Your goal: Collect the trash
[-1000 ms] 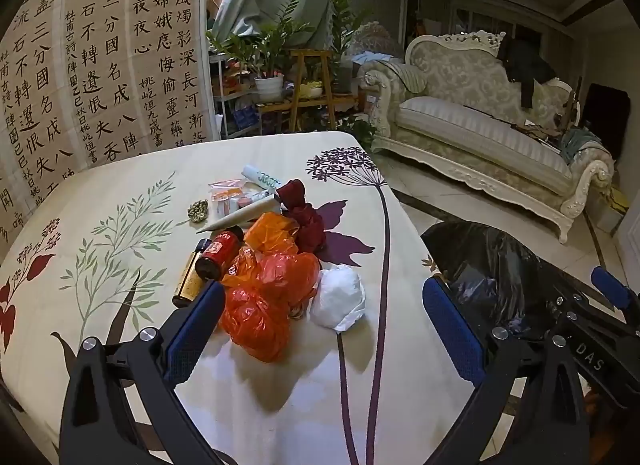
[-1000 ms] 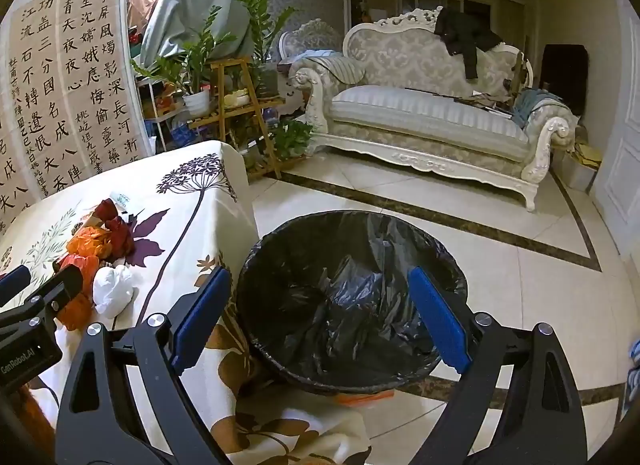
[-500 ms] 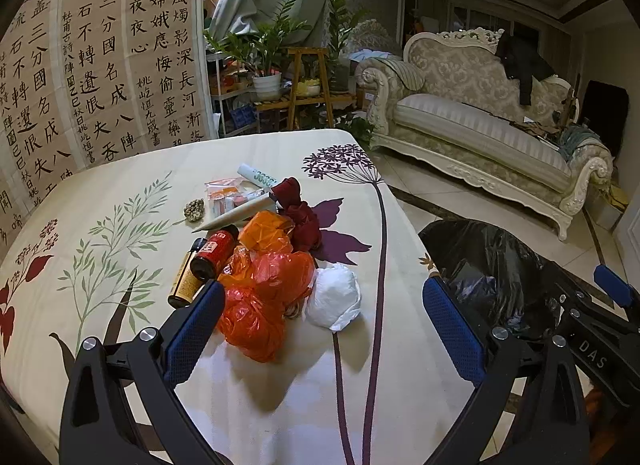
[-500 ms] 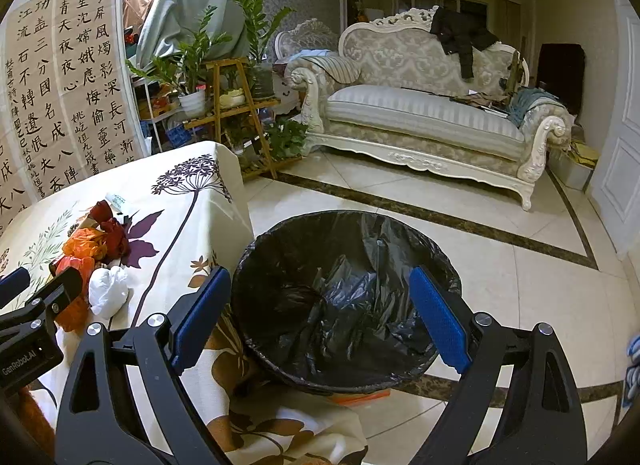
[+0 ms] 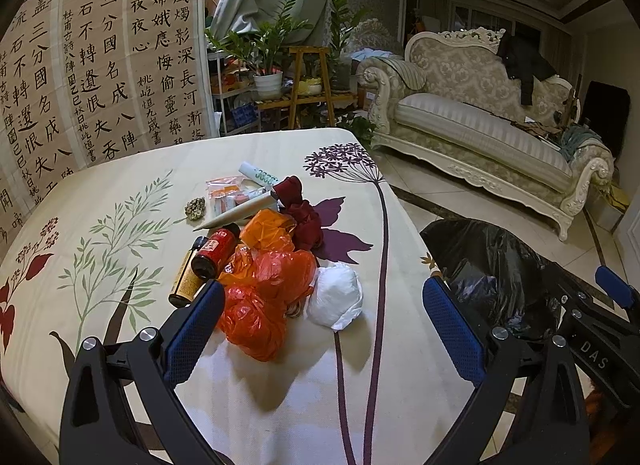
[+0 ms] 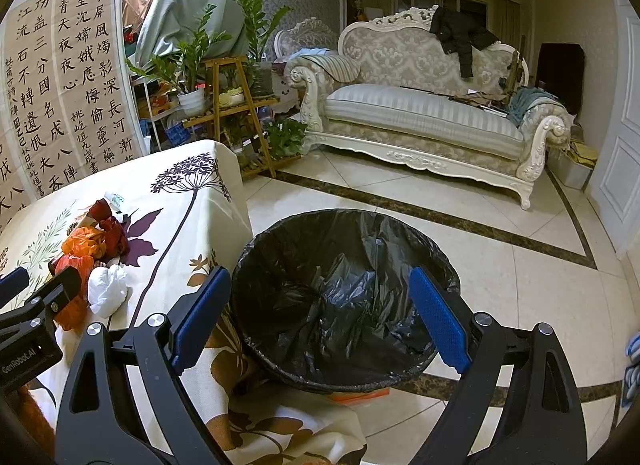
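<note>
A pile of trash lies on the floral tablecloth (image 5: 120,265): orange plastic bags (image 5: 264,289), a white crumpled wad (image 5: 336,299), dark red crumpled pieces (image 5: 304,217), a red-labelled bottle (image 5: 214,251), a brown bottle (image 5: 186,281), a rolled paper (image 5: 236,215) and small packets (image 5: 228,195). My left gripper (image 5: 324,325) is open and empty, hovering just in front of the orange bags and white wad. My right gripper (image 6: 320,317) is open and empty above the black-lined trash bin (image 6: 344,297), which stands on the floor by the table's right edge.
The bin also shows in the left wrist view (image 5: 492,269). A cream sofa (image 6: 420,117) stands across the tiled floor. A wooden plant stand (image 6: 236,105) with potted plants and a calligraphy screen (image 5: 80,65) stand behind the table.
My left gripper has moved slightly forward towards the trash pile. My right gripper has shifted slightly over the bin. Both stay open.
</note>
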Demonstrator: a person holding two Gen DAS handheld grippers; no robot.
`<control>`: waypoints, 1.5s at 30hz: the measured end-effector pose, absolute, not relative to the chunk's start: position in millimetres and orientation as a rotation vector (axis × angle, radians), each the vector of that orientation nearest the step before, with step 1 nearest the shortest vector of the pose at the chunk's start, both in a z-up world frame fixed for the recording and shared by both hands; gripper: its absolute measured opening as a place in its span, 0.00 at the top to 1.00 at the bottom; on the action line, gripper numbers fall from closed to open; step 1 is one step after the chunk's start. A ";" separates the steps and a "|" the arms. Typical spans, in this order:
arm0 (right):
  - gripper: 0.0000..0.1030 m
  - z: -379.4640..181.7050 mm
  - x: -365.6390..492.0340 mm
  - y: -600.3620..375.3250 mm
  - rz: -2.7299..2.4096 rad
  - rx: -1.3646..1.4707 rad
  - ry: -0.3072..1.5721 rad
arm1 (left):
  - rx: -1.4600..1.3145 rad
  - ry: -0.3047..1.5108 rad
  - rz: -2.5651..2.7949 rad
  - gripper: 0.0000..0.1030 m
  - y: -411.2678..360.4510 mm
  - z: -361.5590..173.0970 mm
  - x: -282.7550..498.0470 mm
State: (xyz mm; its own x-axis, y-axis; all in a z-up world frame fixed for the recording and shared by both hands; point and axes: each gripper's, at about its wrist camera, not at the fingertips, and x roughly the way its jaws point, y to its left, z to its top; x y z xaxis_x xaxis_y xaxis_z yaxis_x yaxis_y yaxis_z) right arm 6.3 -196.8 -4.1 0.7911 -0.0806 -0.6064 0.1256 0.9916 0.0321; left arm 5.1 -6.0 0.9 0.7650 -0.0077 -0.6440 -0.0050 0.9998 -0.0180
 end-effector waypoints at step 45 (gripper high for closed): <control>0.14 -6.2 6.7 -200.7 -0.116 0.073 0.653 | -0.015 0.704 -0.004 0.07 -9.9 -1.7 3.4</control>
